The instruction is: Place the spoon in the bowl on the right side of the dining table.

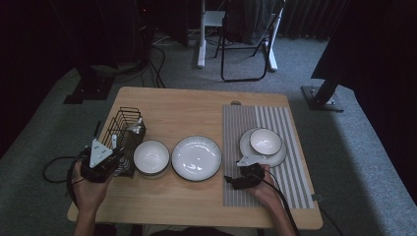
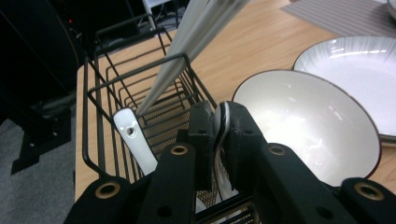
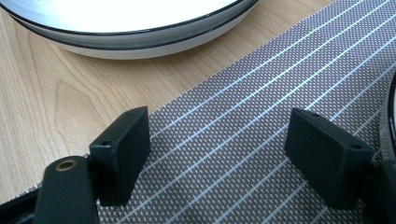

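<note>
My left gripper [image 1: 117,153] [image 2: 220,122] reaches into the near end of a black wire basket [image 1: 126,129] [image 2: 105,98] at the table's left. Its jaws are shut on the thin edge of a white spoon [image 2: 223,140] that stands in the basket. A second white spoon handle [image 2: 133,137] and pale chopsticks [image 2: 187,46] lean in the same basket. My right gripper [image 1: 236,180] [image 3: 229,140] rests low over the striped mat [image 1: 285,172] [image 3: 243,112], open, with nothing between its fingers.
A white bowl [image 1: 151,157] [image 2: 303,126] sits right beside the basket, and a wide plate [image 1: 196,157] [image 3: 140,28] lies next to it at mid-table. On the mat stands a plate [image 1: 275,158] carrying a small bowl [image 1: 265,141]. A chair stands beyond the table.
</note>
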`<move>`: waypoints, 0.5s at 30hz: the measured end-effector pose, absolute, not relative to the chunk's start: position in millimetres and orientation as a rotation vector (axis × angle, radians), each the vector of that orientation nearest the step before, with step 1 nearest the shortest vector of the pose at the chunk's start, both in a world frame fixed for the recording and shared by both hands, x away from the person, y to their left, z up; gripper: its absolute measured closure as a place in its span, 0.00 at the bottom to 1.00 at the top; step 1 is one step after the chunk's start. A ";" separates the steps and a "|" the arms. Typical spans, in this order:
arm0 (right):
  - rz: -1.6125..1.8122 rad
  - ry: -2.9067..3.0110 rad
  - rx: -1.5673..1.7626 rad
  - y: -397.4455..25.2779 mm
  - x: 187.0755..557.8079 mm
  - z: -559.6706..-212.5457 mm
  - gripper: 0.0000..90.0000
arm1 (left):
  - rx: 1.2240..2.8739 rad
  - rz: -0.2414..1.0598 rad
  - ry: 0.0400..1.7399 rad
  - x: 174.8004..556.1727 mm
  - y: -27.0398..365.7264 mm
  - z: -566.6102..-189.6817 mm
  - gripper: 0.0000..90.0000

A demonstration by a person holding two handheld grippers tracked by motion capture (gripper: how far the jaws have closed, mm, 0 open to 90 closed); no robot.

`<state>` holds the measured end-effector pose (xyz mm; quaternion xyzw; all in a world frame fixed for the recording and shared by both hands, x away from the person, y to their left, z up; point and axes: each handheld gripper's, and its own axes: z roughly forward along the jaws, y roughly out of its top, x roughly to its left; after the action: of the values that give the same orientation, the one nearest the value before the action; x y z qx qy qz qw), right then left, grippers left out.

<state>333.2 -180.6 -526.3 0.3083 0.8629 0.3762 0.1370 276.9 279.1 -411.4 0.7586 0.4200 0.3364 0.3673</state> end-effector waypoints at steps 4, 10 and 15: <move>1.089 2.497 0.893 -180.5 333.1 -526.3 0.24 | 1.968 0.863 1.084 279.5 277.7 -413.0 0.91; 1.089 2.497 0.893 -180.4 333.0 -526.4 0.24 | 1.972 0.848 1.077 280.1 277.7 -413.6 0.91; 1.090 2.497 0.892 -180.5 333.0 -526.3 0.24 | 1.980 0.854 1.063 280.6 278.7 -411.1 0.94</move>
<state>333.0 -180.5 -526.3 0.3083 0.8628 0.3765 0.1371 280.6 278.7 -411.1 0.7683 0.4125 0.3312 0.3605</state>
